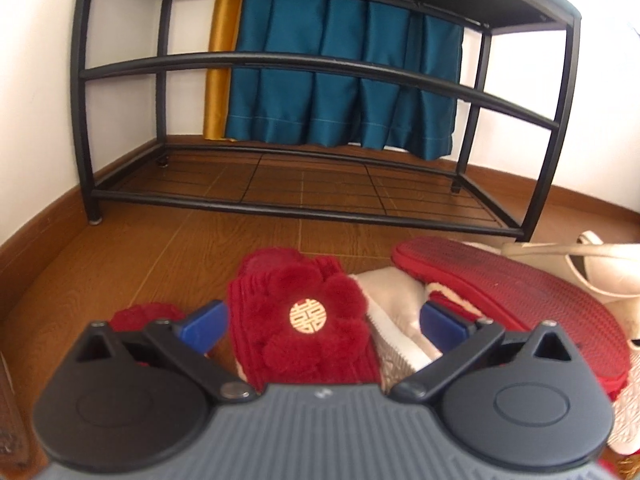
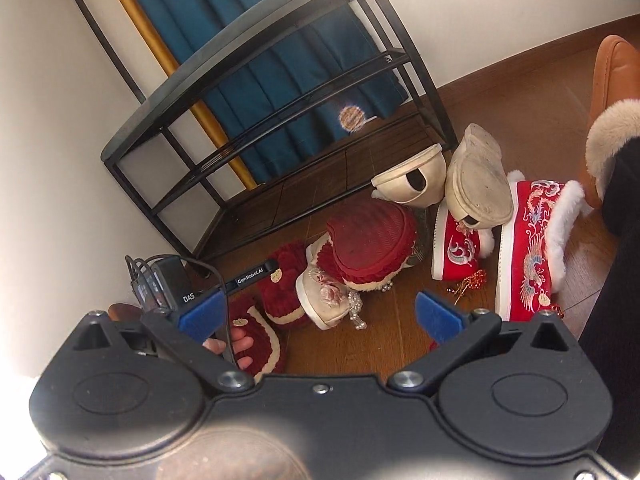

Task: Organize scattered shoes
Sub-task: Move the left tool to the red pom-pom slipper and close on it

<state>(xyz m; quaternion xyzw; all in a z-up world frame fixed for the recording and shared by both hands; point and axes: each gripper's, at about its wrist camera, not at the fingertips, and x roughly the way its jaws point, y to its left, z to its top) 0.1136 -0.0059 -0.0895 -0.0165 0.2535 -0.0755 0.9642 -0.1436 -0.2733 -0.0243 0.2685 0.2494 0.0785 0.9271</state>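
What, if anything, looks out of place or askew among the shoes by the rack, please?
The shoes lie heaped on the floor while the black rack holds none. A red slipper lies sole-up across others, and a cream shoe rests overturned on a red embroidered boot.

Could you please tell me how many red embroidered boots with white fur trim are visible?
2. One boot lies at the pile's right edge; the other boot is just left of it, partly under an upturned cream shoe. More could be hidden.

You have one black metal shoe rack [image 2: 256, 92], two cream strapped shoes [image 2: 478, 176], two red embroidered fur-trimmed boots [image 2: 532, 248], and three dark red knitted slippers [image 1: 304, 320].
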